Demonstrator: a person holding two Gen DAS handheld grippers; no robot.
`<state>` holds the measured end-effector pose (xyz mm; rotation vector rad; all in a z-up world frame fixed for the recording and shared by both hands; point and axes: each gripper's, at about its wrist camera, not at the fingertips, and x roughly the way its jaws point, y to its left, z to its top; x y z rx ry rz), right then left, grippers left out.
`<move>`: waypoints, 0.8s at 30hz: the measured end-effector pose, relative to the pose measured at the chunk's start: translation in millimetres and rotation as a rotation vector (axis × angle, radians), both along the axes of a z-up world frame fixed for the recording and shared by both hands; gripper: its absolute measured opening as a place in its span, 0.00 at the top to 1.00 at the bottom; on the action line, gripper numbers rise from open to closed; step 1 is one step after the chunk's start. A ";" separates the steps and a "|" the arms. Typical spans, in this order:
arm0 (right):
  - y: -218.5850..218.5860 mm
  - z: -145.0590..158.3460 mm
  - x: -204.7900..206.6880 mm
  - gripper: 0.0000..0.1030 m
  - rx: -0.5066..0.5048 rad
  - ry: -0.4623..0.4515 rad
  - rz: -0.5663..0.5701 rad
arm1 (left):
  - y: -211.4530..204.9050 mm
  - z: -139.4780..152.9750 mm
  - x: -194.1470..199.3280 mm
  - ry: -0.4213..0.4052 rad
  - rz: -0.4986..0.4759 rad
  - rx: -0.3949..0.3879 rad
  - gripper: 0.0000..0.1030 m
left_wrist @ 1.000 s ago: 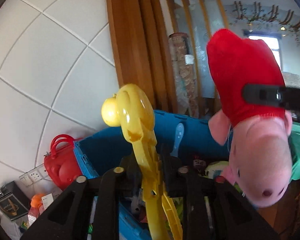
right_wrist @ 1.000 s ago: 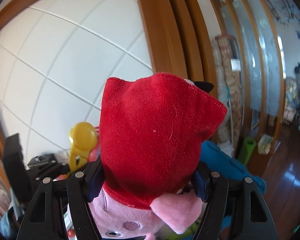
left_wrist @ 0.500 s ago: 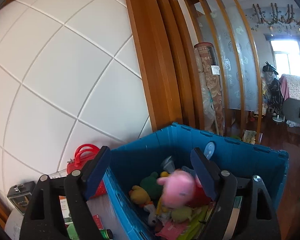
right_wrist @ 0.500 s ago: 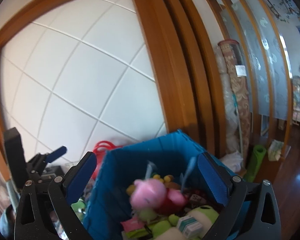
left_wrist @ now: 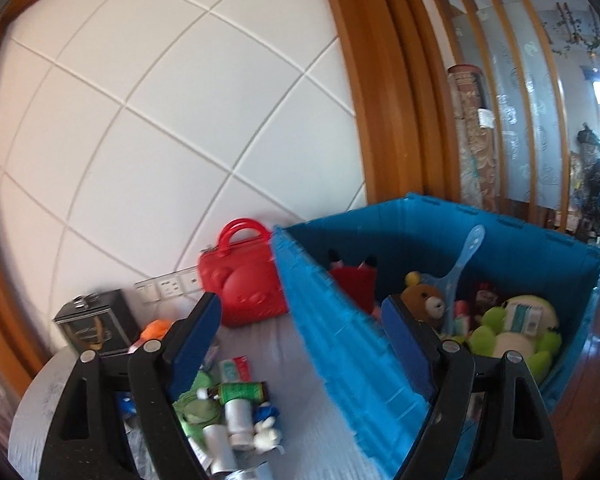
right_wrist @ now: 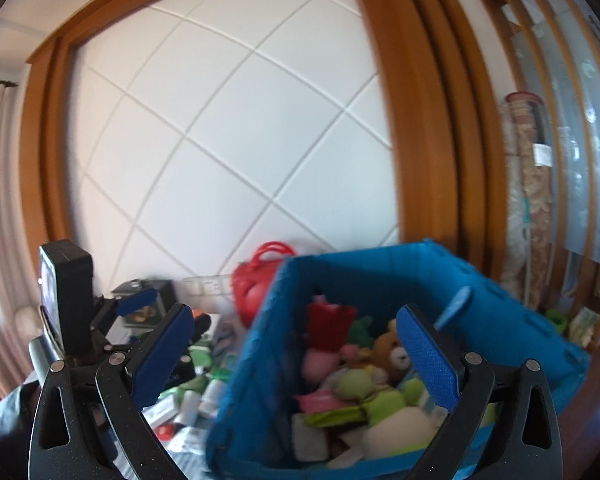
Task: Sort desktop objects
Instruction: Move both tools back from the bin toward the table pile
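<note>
My left gripper [left_wrist: 300, 336] is open and empty, straddling the near wall of the blue crate [left_wrist: 340, 320]. My right gripper [right_wrist: 296, 352] is open wide and empty above the same blue crate [right_wrist: 380, 264]. Inside lies the pink pig plush in its red dress [right_wrist: 330, 324], its dress [left_wrist: 354, 284] showing against the crate's left wall. A brown teddy [left_wrist: 424, 300], a green frog plush [left_wrist: 516, 328] and a light blue plastic handle [left_wrist: 464, 256] are also in the crate. Small bottles and packets [left_wrist: 228, 400] lie in a pile on the grey table left of it.
A red bear-faced bag [left_wrist: 248, 284] stands against the white tiled wall beside the crate. A black box [left_wrist: 96, 320] and wall sockets [left_wrist: 168, 286] are further left. A wooden door frame [left_wrist: 380, 120] rises behind. The left tool's black camera block [right_wrist: 66, 296] shows at the right wrist view's left edge.
The left gripper let go of a yellow toy and the right let go of the pig plush, which dropped into the crate. Both grippers opened, sank and swung towards the table.
</note>
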<state>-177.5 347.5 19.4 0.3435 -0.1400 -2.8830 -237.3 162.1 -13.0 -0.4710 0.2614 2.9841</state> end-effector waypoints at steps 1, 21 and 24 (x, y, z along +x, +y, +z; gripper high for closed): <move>-8.8 -2.5 -2.9 0.00 0.000 -0.013 0.024 | -5.2 -2.6 1.2 0.000 0.012 0.001 0.20; -188.3 -42.1 -53.9 0.00 -0.003 -0.156 0.109 | -276.7 -59.8 13.9 -0.059 0.390 -0.090 0.20; -219.6 -60.2 -64.0 0.00 -0.007 -0.192 0.101 | -329.7 -76.6 11.4 -0.090 0.444 -0.136 0.20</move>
